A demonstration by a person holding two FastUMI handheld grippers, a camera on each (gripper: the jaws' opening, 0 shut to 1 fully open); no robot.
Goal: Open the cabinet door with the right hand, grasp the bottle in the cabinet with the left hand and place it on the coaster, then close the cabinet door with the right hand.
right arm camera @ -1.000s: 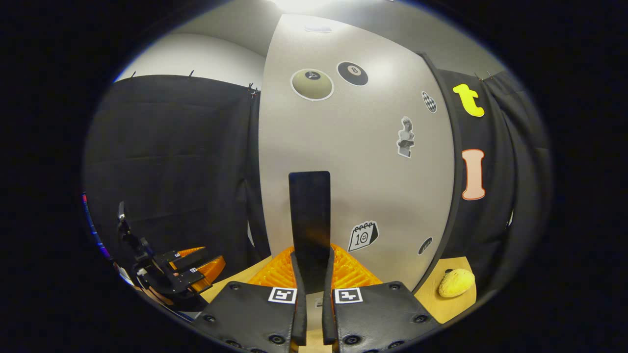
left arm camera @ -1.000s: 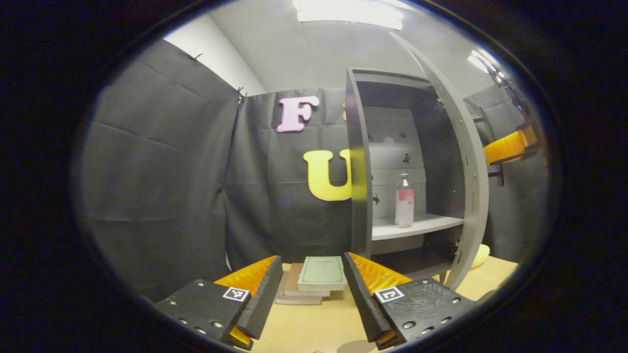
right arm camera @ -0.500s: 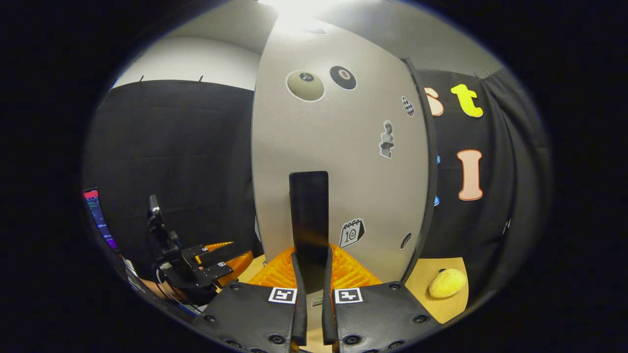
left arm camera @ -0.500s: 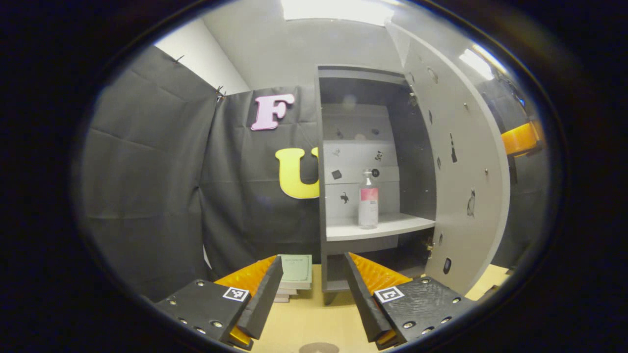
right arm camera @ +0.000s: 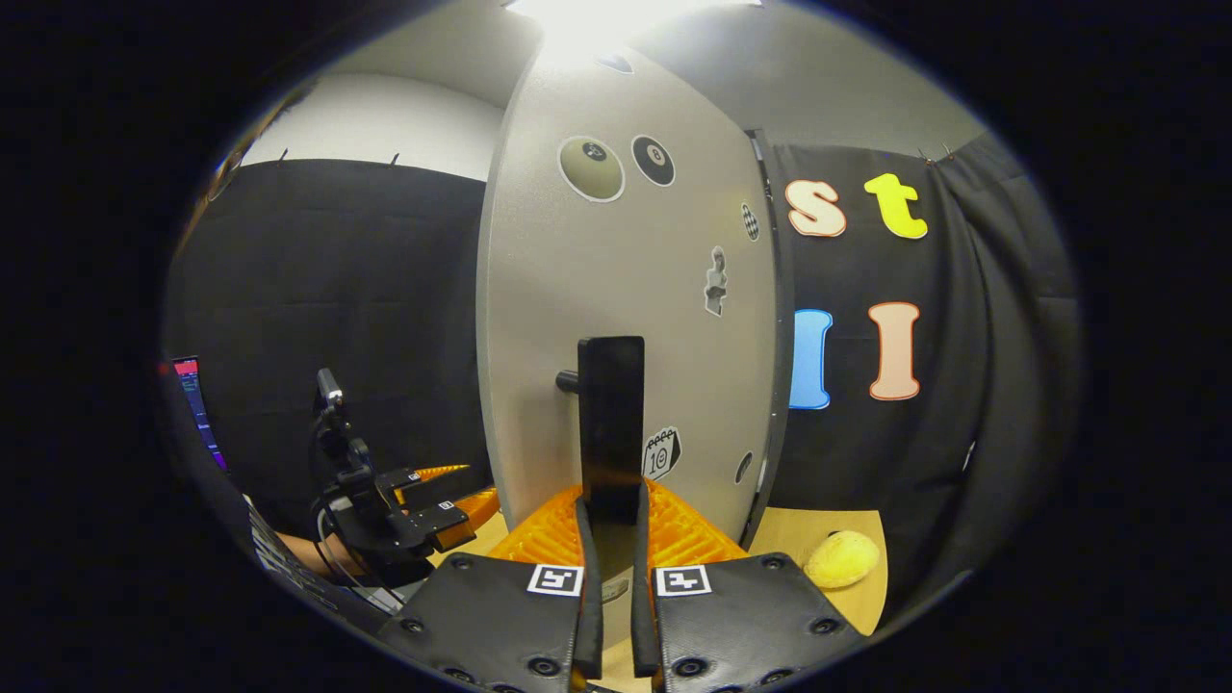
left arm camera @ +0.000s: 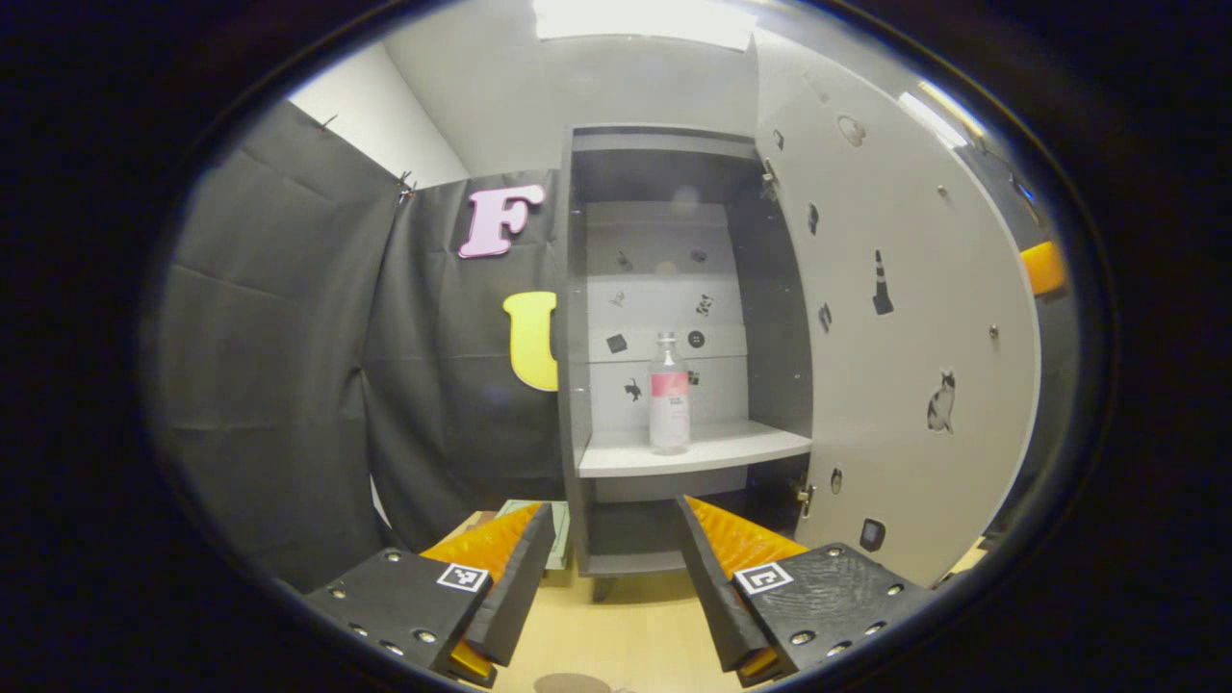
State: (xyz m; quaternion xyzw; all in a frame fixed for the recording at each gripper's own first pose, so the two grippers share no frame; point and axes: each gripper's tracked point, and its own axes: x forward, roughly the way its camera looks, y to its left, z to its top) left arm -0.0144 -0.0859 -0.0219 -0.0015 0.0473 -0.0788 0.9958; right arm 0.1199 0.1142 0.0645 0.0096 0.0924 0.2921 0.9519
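We have the right tongs [right arm camera: 609,577] clamped on the black handle [right arm camera: 610,423] of the cabinet door [right arm camera: 626,318], which stands wide open. The bottle [left arm camera: 668,395] stands upright on the cabinet's shelf [left arm camera: 693,450], facing the left tongs [left arm camera: 611,568], whose fingers are spread apart, well short of it. Next we should hold the door steady, drive the left tongs straight in at label height, and close only once both fingers flank the bottle.
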